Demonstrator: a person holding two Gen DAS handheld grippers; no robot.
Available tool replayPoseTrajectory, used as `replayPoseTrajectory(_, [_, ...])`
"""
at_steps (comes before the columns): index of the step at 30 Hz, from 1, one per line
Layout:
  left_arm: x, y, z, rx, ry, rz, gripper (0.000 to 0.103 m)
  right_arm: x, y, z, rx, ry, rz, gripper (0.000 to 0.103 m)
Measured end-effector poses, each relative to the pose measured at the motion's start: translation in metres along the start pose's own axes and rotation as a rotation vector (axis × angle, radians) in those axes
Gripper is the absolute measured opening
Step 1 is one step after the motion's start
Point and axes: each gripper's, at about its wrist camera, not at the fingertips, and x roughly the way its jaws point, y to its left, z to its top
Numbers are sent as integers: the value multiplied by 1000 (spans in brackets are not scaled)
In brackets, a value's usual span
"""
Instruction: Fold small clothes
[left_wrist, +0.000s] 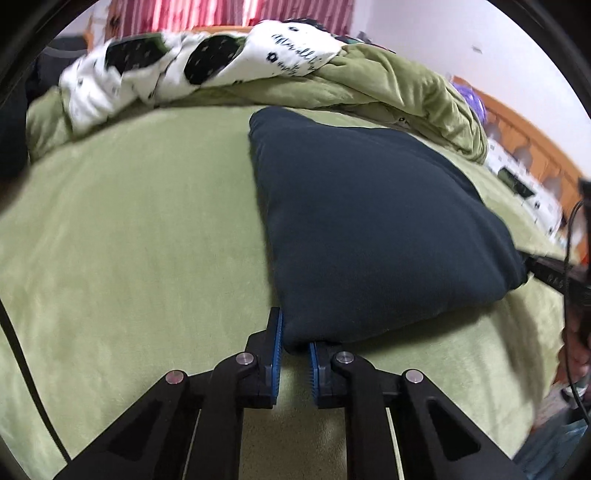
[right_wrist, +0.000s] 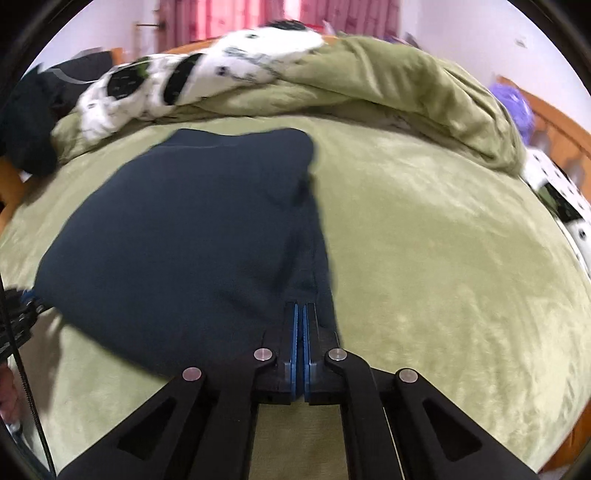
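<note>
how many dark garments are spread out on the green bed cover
1: the dark navy garment lies flat mid-bed, its near edge at both tools. A black heap at far left is unclear; more may be hidden.

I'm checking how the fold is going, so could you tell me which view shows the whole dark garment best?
The left wrist view: the dark garment lies almost fully visible, its near corner in the left gripper. In the right wrist view the garment is partly hidden behind the right gripper, shut on its edge.

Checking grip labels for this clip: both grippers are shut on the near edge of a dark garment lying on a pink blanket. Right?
One thing is off: the blanket is green, not pink, as both wrist views show. The rest stands: the left gripper and right gripper are shut on the dark garment's near edge.
</note>
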Motion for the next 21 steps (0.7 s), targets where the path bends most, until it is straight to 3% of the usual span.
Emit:
replayPoseTrajectory(2, [-1, -4, 0, 11, -1, 14, 12, 5, -8, 1, 34, 34, 29, 2])
replayPoseTrajectory(6, [-5, -5, -1, 24, 13, 21, 16, -4, 0, 1, -13, -2, -1, 2])
replayPoseTrajectory(8, [-8, 0, -2, 10, 23, 21, 29, -9, -5, 3, 9, -9, 24, 3])
replayPoseTrajectory(11, [-12, 10, -4, -24, 29, 20, 41, -16, -12, 11, 59, -38, 50, 6])
replayPoseTrajectory(15, [-19, 20, -7, -65, 32, 19, 49, -20, -15, 24, 134, -81, 140, 33])
replayPoseTrajectory(18, [-28, 23, -6, -68, 3, 58, 52, -11, -10, 32, 178, -75, 217, 37])
replayPoseTrajectory(21, [-35, 26, 0, -70, -22, 76, 53, 3, -1, 35, 182, -49, 230, 39])
